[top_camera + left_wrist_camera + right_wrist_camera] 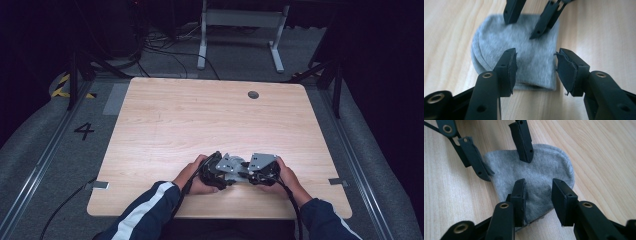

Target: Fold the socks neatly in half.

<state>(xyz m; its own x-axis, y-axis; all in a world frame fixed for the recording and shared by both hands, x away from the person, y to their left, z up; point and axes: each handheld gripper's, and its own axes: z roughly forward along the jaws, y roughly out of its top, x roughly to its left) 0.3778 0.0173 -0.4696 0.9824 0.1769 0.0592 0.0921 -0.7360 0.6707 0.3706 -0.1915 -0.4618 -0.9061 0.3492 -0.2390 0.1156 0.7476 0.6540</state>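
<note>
While both hover over the grey sock [529, 57], left claw [536, 72] and right claw [539, 202] gape empty

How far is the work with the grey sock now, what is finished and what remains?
Done, it seems: the grey sock lies flat on the table, apparently folded into a short piece with one rounded end. In hand: the left gripper and the right gripper both hover over it from opposite sides, jaws open, gripping nothing. Left: probably another fold or lifting it away; I cannot tell which.
</note>
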